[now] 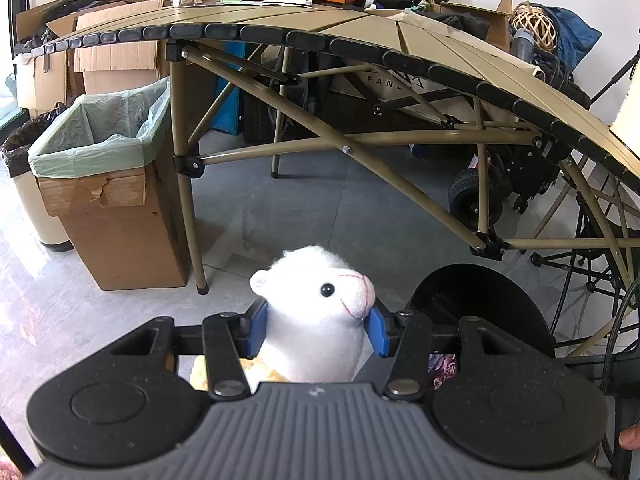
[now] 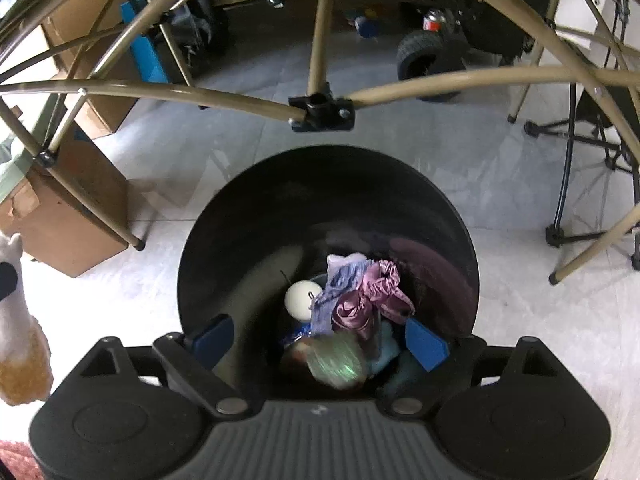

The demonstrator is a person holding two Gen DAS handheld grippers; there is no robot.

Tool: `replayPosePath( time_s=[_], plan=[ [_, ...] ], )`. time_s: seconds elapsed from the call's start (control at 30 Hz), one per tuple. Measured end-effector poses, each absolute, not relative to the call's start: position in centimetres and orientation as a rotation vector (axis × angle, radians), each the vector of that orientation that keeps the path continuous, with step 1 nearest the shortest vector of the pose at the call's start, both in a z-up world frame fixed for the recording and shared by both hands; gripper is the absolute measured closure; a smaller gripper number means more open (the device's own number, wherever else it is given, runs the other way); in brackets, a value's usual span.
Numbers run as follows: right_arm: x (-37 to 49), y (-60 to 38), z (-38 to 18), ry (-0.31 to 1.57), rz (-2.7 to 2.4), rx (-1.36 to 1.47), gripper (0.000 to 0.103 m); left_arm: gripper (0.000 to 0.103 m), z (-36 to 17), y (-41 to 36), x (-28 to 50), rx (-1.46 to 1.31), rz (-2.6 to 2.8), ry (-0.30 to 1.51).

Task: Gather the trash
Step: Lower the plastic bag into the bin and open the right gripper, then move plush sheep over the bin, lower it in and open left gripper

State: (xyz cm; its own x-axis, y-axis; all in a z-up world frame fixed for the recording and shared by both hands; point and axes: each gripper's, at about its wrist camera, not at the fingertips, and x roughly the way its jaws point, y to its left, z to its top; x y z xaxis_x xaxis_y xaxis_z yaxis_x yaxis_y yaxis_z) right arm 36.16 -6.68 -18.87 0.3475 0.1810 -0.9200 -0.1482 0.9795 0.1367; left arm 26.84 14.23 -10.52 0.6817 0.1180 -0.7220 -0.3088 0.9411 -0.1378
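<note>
**Drop step: right jaws spread over bin, left one loaded**

Right gripper (image 2: 320, 336) sits directly above the black bin (image 2: 224, 216), fingers spread wide with nothing pinched. A blurred greenish item (image 2: 338, 364) lies below them inside the bin, on the purple cloth (image 2: 368, 300) and white ball (image 2: 301, 295). Left gripper (image 1: 316, 330), beside the bin, pinches the white plush llama (image 1: 320, 312) at the neck. Probable next move: carry the llama over the bin mouth, then release.

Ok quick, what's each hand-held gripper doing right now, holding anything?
Left hand-held gripper: shut on the white plush toy.
Right hand-held gripper: open, holding nothing, above the black bin.
</note>
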Motion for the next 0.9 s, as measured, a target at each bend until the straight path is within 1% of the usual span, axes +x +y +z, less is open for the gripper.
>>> replayPosePath(
  time_s=[0.5,0.9],
  plan=[
    [35.9,-7.7,-18.2,1.191,0.198,0.042,0.01,0.054,-10.4,13.0,27.3,-0.238,0.221,0.79],
    [35.1,-11.1,-16.8,1.156,0.169,0.099,0.01,0.054,-9.5,9.1,28.5,-0.2,0.16,0.776]
  ],
)
